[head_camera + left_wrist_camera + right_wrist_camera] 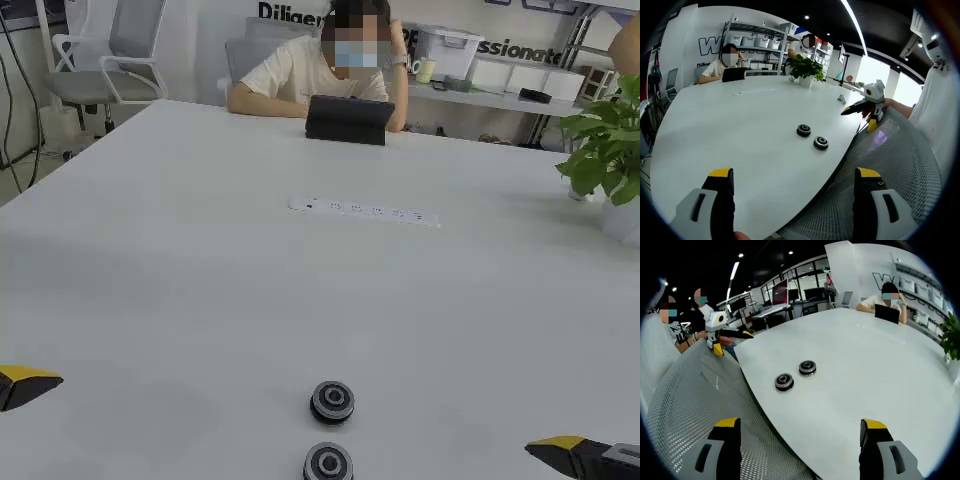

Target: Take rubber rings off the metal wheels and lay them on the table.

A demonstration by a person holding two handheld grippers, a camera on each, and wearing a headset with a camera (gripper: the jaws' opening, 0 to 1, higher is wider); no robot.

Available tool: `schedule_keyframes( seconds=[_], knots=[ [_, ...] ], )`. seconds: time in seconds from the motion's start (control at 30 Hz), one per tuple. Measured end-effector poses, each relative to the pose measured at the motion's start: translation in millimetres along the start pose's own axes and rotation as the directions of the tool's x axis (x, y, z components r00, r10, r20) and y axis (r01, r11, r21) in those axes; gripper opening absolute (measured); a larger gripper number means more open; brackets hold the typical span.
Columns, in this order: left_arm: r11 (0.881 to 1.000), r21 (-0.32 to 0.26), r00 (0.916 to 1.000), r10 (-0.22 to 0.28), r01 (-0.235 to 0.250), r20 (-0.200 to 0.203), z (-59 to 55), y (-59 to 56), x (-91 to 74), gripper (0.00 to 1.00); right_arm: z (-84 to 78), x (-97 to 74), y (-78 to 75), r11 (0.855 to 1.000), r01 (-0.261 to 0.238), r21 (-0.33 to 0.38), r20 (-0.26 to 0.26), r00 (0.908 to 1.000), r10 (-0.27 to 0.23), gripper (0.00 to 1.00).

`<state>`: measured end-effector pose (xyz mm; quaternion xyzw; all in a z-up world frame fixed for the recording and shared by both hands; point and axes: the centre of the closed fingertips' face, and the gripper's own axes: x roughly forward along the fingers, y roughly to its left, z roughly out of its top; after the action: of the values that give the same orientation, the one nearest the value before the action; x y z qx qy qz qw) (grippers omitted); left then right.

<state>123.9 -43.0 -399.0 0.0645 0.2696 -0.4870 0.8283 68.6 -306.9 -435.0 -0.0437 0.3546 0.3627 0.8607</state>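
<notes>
Bottom centre of the head view, the nearer metal wheel (328,463) lies flat on the white counter (300,280), the second wheel (332,401) just above it. Their dark rims are probably the rubber rings (314,402), still on. Both sit between our left claw (794,175) and right claw (800,425), jaws apart on each; the right seems nearer.

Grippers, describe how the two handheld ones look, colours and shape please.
They match. The left gripper and right gripper each have two black jaws with yellow tips on pale grey moulded bodies. From the side, in the left gripper view, the right one shows a white housing and jaws tapering to a point. The person wears a white top.
</notes>
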Motion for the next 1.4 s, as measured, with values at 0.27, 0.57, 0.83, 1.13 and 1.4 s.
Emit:
schedule_keyframes(
  seconds=[0.27,0.57,0.83,1.13,1.4],
  knots=[
    [1.000,0.005,1.0000,0.000,0.000,-0.006,-1.1,-0.1,0.3,0.99,-0.4,-0.2,0.4,1.000,-0.002,0.002,-0.001,1.0000,0.002,0.96],
    [1.000,-0.002,1.0000,0.001,-0.001,0.002,-0.4,0.3,-0.2,0.99,0.6,-0.8,-0.8,1.000,0.001,0.005,0.006,1.0000,-0.001,0.97],
    [1.000,-0.010,1.0000,0.000,0.000,0.006,-0.2,0.5,-1.4,0.99,1.2,-1.1,-1.1,1.000,0.002,0.008,0.011,0.9999,-0.002,0.97],
    [1.000,-0.015,1.0000,0.007,-0.007,0.005,-0.8,1.5,-2.2,0.99,1.2,-2.0,-0.5,1.000,0.005,0.006,0.011,0.9999,-0.005,0.97],
    [1.000,-0.013,0.9997,0.010,-0.010,0.020,5.3,0.9,-3.9,0.99,2.8,-5.3,1.1,1.000,0.006,0.002,0.014,0.9999,-0.007,0.97]
  ],
)
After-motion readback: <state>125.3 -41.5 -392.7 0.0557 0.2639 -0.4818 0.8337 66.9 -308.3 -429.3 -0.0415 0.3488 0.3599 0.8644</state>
